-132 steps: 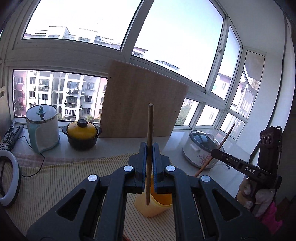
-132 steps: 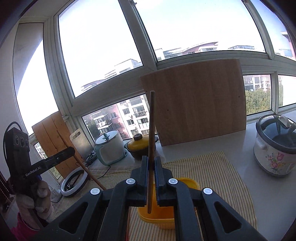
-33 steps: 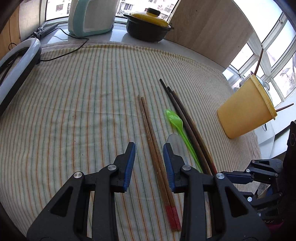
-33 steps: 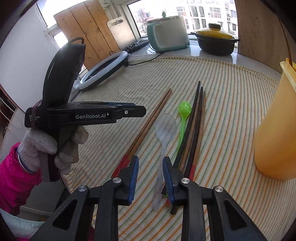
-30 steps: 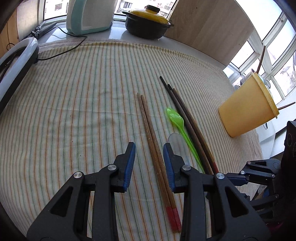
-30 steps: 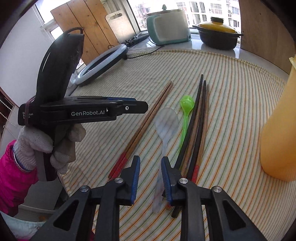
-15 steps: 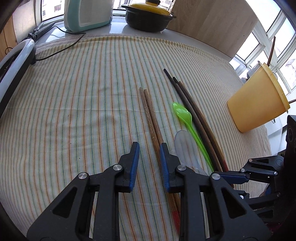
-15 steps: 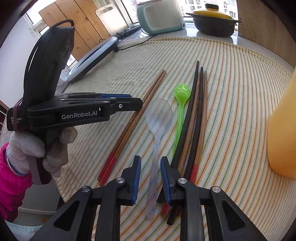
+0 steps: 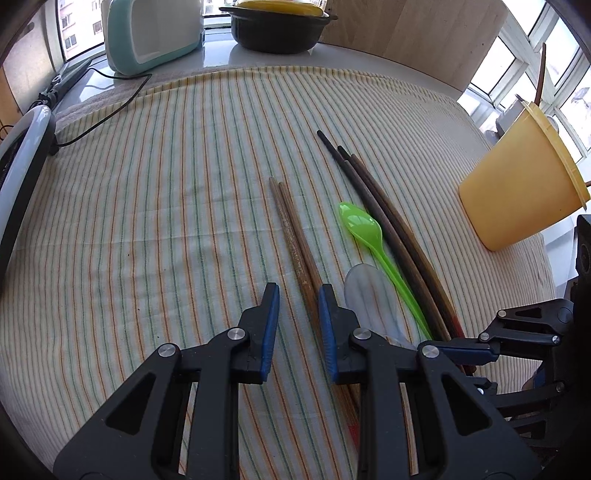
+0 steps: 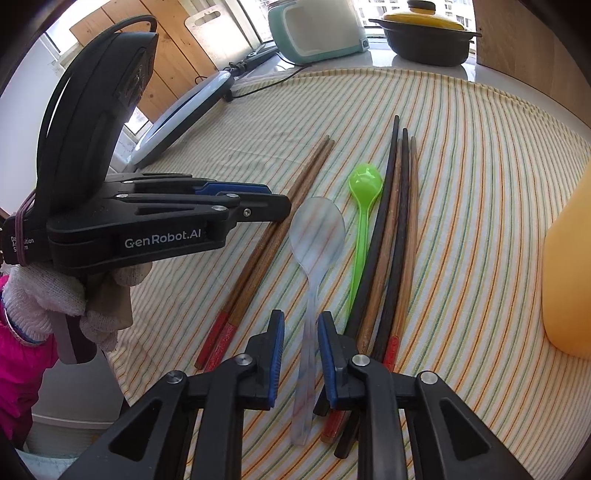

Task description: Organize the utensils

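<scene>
On the striped cloth (image 9: 147, 206) lie a pair of brown chopsticks with red ends (image 9: 293, 236), a clear spoon (image 10: 317, 236), a green spoon (image 9: 364, 225) and several dark chopsticks (image 9: 384, 221). A yellow cup (image 9: 517, 192) stands at the right, with chopsticks in it. My left gripper (image 9: 297, 325) is open, low over the brown pair, whose lower part runs under its right finger. My right gripper (image 10: 301, 350) is open, its jaws on either side of the clear spoon's handle.
A teal appliance (image 9: 151, 33), a black pot with a yellow lid (image 9: 277, 26) and a leaning wooden board (image 9: 413, 29) stand at the back. A ring light (image 9: 18, 162) and its cable lie at the left. The table edge is near my right gripper.
Both grippers dropped from holding chopsticks over the cup to the cloth. In the last second each moved forward and lower, the left onto the brown chopsticks, the right around the clear spoon's handle.
</scene>
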`<control>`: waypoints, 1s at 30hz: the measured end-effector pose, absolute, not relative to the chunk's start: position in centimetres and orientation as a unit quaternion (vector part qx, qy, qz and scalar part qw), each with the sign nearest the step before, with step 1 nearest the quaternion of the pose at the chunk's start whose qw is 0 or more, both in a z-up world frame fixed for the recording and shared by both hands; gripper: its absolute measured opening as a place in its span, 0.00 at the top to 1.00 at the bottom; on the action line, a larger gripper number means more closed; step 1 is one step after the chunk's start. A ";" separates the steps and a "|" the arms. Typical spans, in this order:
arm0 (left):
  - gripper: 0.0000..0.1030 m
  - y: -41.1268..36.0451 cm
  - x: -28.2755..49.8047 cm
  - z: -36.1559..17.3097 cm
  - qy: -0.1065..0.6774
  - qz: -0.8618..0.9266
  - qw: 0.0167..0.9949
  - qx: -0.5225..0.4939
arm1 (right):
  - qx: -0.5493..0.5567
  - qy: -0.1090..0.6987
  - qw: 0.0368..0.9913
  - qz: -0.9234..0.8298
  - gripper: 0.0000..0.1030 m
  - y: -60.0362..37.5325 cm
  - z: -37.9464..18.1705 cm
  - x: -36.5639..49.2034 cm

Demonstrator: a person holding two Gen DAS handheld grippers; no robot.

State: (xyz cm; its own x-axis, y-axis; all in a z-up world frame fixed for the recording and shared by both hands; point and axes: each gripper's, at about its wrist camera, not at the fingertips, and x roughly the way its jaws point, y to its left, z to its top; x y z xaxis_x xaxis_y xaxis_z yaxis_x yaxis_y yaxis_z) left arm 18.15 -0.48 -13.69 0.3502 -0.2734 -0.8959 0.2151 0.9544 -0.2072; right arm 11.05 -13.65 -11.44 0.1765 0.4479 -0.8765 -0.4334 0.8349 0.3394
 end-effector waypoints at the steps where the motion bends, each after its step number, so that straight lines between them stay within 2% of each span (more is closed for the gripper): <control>1: 0.79 -0.5 18.4 -13.7 0.552 -0.148 0.820 -0.030 | 0.005 0.574 0.767 0.287 0.83 -13.6 -11.4 11.0; 10: 0.83 -0.1 18.6 -13.9 0.562 -0.151 0.813 -0.032 | -0.008 0.581 0.763 0.285 0.84 -13.1 -11.4 11.4; 12: 0.88 -0.6 18.7 -13.9 0.561 -0.143 0.815 -0.012 | -0.007 0.583 0.761 0.285 0.84 -13.0 -11.5 11.7; 18: 0.92 -1.0 19.2 -13.9 0.567 -0.142 0.811 0.014 | -0.014 0.590 0.756 0.284 0.88 -12.5 -11.7 12.4; 26: 0.95 0.0 19.0 -14.0 0.564 -0.146 0.813 -0.020 | -0.054 0.597 0.750 0.279 0.89 -10.6 -11.8 13.7; 30: 0.95 0.7 18.9 -14.1 0.562 -0.148 0.813 -0.048 | -0.093 0.593 0.752 0.271 0.95 -9.5 -11.8 13.7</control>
